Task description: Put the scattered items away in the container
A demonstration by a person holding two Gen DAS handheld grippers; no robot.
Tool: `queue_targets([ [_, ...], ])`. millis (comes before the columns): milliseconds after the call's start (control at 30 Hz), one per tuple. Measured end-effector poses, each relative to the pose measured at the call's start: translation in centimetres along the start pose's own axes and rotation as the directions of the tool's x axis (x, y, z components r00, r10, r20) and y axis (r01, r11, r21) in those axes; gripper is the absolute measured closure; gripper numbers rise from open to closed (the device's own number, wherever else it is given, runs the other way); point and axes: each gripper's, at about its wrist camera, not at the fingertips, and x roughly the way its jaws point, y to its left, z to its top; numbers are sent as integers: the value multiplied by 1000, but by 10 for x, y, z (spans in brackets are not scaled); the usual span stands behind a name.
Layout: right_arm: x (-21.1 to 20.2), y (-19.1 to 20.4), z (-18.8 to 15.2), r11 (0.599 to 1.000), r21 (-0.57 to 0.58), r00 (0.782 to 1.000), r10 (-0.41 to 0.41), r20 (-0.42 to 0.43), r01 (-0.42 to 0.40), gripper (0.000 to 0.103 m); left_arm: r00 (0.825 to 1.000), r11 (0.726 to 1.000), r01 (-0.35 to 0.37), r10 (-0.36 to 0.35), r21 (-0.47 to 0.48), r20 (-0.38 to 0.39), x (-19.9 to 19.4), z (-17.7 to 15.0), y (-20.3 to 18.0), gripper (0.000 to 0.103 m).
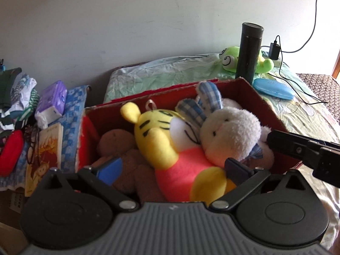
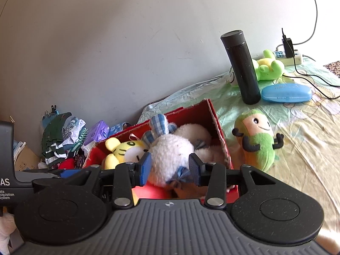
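A red cardboard box (image 1: 161,95) on the bed holds a brown bear (image 1: 119,142), a yellow tiger plush (image 1: 157,136) and a white rabbit plush (image 1: 229,133) with blue checked ears. My left gripper (image 1: 173,167) hangs open over the box, its pads wide apart on either side of the tiger's body without touching it. In the right wrist view my right gripper (image 2: 170,169) is shut on the rabbit (image 2: 170,153) at its bow, over the box (image 2: 218,131). One of its fingers (image 1: 282,144) shows beside the rabbit. A green and orange plush (image 2: 257,140) lies on the sheet right of the box.
Behind the box stand a black flask (image 2: 242,68), a green frog plush (image 2: 269,68) and a blue glasses case (image 2: 285,92), with a power strip (image 2: 291,57) and cables. Left of the box lie clothes (image 1: 19,93), a purple tissue pack (image 1: 53,99) and a book (image 1: 46,148).
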Motion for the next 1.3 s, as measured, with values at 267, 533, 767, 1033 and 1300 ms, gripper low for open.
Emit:
queue_targets([
  [267, -1, 4, -12, 999, 40, 1000, -16, 8, 16, 60, 1000, 1000, -18, 18, -11, 15, -11, -10, 8, 1],
  [533, -3, 6, -21, 997, 57, 999, -44, 5, 44, 60, 1000, 1000, -19, 20, -15, 19, -14, -14, 7, 1],
  [767, -3, 3, -25, 997, 61, 998, -55, 8, 54, 61, 1000, 999, -13, 13, -29, 1, -10, -16, 6, 1],
  [1033, -4, 2, -28, 998, 48, 999, -44, 24, 42, 61, 999, 999, -13, 11, -53, -40, 0, -21, 4, 1],
  [1300, -3, -4, -29, 999, 49, 999, 0, 35, -1, 61, 998, 997, -37, 33, -68, -55, 3, -21, -1, 1],
])
